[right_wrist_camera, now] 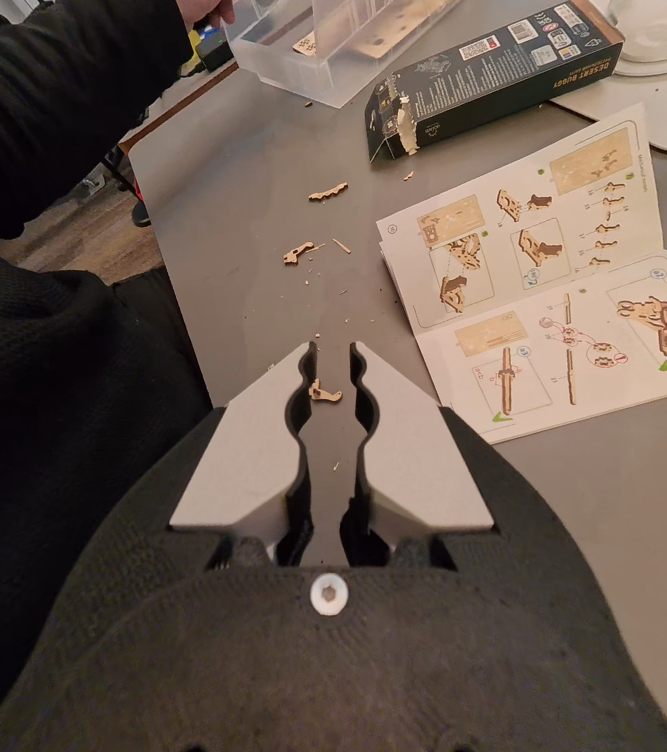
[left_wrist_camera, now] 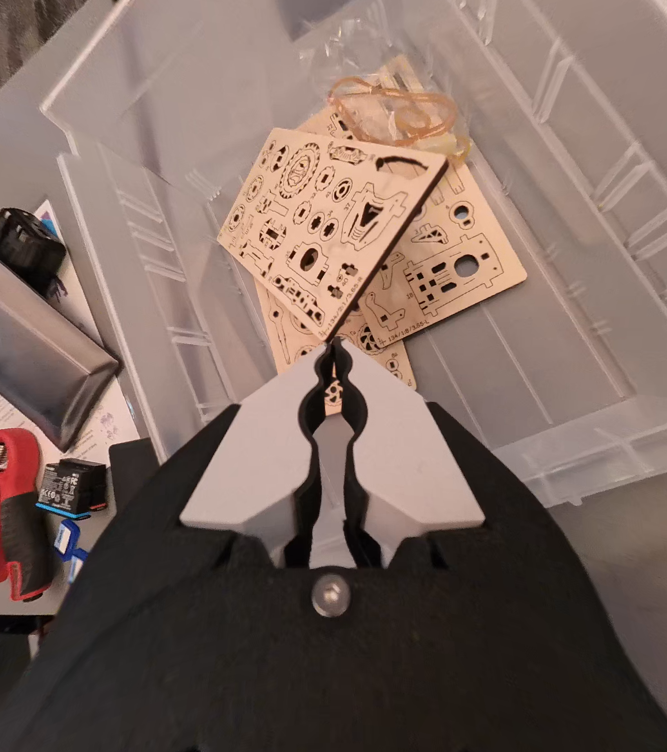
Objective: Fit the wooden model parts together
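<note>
Wooden part sheet, printed with codes, pinched by left gripper.

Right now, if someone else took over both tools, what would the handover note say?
Left tool: shut on the corner of a wooden parts sheet, held above the clear bin; more sheets lie inside.
Right tool: open, empty, above the grey table.
Small loose piece lies between its fingers; two more farther on. Instruction booklet open to the right.
Done: some pieces popped out. Left: nothing joined in view.
</note>
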Demonstrator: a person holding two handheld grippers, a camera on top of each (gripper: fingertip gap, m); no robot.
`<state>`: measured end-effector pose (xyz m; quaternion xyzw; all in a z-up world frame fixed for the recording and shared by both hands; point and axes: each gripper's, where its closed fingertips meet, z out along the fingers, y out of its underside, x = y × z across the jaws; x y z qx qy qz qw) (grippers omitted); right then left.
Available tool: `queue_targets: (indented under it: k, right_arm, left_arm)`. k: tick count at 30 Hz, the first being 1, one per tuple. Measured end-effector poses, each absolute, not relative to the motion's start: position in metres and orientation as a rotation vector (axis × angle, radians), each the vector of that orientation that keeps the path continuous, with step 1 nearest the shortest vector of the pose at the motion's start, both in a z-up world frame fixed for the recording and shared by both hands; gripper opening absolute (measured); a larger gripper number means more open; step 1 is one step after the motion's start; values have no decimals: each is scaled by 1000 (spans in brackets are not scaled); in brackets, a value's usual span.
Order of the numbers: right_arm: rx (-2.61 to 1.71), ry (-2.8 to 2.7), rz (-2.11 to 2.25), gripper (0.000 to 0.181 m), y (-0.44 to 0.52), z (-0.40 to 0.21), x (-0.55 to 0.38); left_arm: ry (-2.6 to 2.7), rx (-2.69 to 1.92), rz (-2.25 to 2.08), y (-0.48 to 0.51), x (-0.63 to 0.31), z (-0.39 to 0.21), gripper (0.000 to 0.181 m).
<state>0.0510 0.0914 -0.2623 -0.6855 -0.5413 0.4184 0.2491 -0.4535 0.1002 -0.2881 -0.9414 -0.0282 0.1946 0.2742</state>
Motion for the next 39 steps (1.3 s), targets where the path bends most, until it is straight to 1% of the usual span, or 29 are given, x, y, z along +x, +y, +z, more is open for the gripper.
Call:
queue_targets:
  k: [5, 11, 15, 19, 24, 26, 29, 32, 33, 35, 36, 38, 39]
  right_arm:
    - [-1875, -1484, 1146, 13, 90, -265, 51]
    - [-1876, -1482, 1156, 13, 90, -266, 51]
    - [-1895, -1489, 1157, 13, 90, -272, 52]
    - [-1915, -1473, 1150, 14, 94, -277, 53]
    - [-1926, -1483, 1121, 14, 95, -281, 51]
    - [-1932, -1482, 1119, 14, 94, -283, 50]
    - [-1942, -1481, 1124, 13, 94, -286, 47]
    - [-1953, -1492, 1113, 13, 93, -290, 46]
    - [-1958, -1493, 1112, 13, 93, -291, 45]
    - [-1965, -1490, 1111, 13, 94, -294, 46]
    - [-1969, -1488, 1110, 13, 95, -295, 46]
    - [-1974, -1480, 1110, 13, 97, -296, 46]
    - [-1977, -1476, 1113, 13, 97, -297, 46]
  left_arm:
    - [-43, -2522, 557, 99, -453, -282, 0]
    - [12, -2444, 621, 88, -448, -260, 0]
    - [50, -2484, 672, 70, -448, -262, 0]
    - [19, -2564, 574, 65, -449, -281, 0]
    - [66, -2616, 497, 97, -443, -297, 44]
    - [85, -2644, 490, 112, -447, -302, 49]
    - [108, -2708, 440, 132, -450, -316, 65]
    - [186, -2765, 462, 144, -452, -328, 70]
    - [207, -2775, 431, 146, -450, -332, 66]
    - [181, -2770, 369, 150, -450, -333, 69]
    - [178, -2774, 322, 150, -448, -334, 61]
    - [186, -2763, 241, 149, -441, -338, 32]
    - [199, -2745, 272, 150, -443, -338, 24]
